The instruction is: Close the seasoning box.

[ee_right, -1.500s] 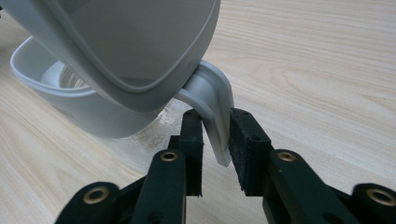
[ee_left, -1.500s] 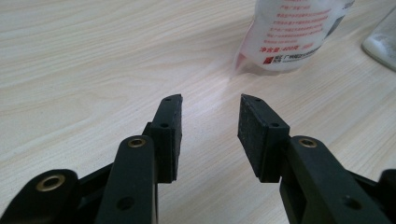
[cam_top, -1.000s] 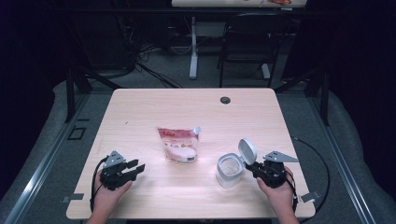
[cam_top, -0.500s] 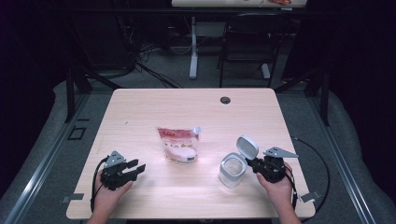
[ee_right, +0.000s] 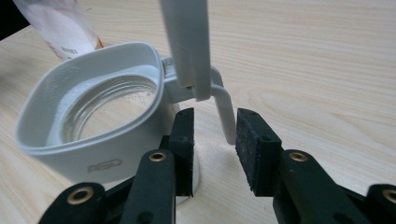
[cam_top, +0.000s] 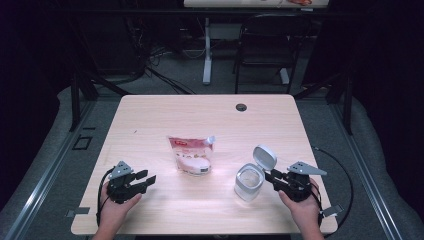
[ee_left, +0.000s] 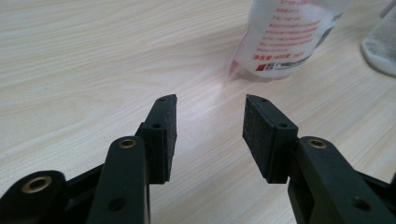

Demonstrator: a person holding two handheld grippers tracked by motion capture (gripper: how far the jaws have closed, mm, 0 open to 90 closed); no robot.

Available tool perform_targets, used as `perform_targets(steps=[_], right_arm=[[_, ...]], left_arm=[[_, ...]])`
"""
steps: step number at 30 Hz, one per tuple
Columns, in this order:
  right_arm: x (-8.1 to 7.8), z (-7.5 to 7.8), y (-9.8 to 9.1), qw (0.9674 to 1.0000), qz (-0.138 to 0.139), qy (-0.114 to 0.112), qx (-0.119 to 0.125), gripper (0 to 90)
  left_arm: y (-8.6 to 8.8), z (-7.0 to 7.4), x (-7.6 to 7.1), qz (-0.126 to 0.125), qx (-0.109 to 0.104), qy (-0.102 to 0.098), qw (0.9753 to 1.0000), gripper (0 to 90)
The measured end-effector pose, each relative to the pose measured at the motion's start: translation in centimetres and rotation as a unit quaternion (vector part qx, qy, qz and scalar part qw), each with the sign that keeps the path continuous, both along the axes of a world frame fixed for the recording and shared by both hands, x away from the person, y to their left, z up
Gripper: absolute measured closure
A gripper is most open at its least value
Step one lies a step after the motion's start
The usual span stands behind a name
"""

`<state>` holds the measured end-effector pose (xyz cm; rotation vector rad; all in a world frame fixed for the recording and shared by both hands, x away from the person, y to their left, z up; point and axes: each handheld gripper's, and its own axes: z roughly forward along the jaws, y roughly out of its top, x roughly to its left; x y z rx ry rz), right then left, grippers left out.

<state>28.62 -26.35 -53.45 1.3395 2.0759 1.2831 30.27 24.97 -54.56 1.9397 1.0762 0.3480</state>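
Observation:
A clear jar (cam_top: 248,181) with a white collar stands at the table's front right, its hinged lid (cam_top: 265,157) raised open. My right gripper (cam_top: 270,176) is right beside it. In the right gripper view the jar (ee_right: 93,121) is empty and the lid (ee_right: 187,37) stands upright. The lid's white wire clasp (ee_right: 225,112) hangs between the jaws of my right gripper (ee_right: 215,114), which is open. A white and red pouch (cam_top: 190,155) lies mid-table. My left gripper (cam_top: 150,179) rests at the front left. It stands open (ee_left: 210,100), pointing at the pouch (ee_left: 285,37).
The wooden table (cam_top: 150,120) has a black cable hole (cam_top: 241,107) near its far edge. A black chair (cam_top: 265,45) and a desk leg stand behind it. Cables trail from both grippers at the table's front corners.
The right gripper closed in on the jar, and the jar with its lid shifted slightly toward it. The left gripper and the pouch stayed put.

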Motion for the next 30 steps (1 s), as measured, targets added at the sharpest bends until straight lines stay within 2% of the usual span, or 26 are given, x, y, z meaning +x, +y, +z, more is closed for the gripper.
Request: perform_targets(steps=[1, 3, 4, 6, 10, 15, 20, 26, 30], right_arm=[[-0.5, 0.4, -0.1, 1.0, -0.002, -0.007, -0.001, 67.0], [-0.7, 0.6, -0.2, 1.0, 0.0, -0.01, 0.0, 66.6], [-0.9, 0.8, -0.4, 0.9999, 0.0, -0.016, 0.004, 65.9], [-1.1, 0.9, -0.6, 0.9999, 0.0, -0.013, 0.004, 65.3], [-1.0, 1.0, -0.9, 0.9998, -0.002, -0.013, 0.014, 65.4], [-1.1, 1.0, -0.8, 0.9998, -0.001, -0.015, 0.01, 65.4], [-1.2, 1.0, -0.8, 0.9998, -0.001, -0.017, 0.009, 65.7], [-1.2, 1.0, -1.0, 0.9998, -0.001, -0.012, 0.014, 65.8], [-1.1, 0.9, -1.1, 0.9998, -0.003, -0.011, 0.017, 65.7]], left_arm=[[-0.1, 0.3, 0.0, -0.006, -0.007, 0.008, 0.9999, 54.6], [-0.1, 0.5, 0.0, -0.01, -0.01, 0.01, 0.9999, 54.5], [-0.2, 0.6, 0.0, -0.012, -0.009, 0.006, 0.9999, 52.7], [-0.7, 1.2, 0.3, -0.023, 0.002, 0.003, 0.9997, 51.3], [-1.3, 2.2, 0.6, -0.036, 0.002, -0.009, 0.9993, 50.7], [-2.6, 4.2, 1.1, -0.063, 0.004, -0.026, 0.9977, 51.5], [-3.6, 5.6, 2.1, -0.073, -0.006, -0.036, 0.9967, 58.6], [-4.6, 7.0, 3.5, -0.087, -0.019, -0.045, 0.9951, 60.0], [-5.1, 8.2, 4.5, -0.086, -0.007, -0.055, 0.9948, 58.7]])
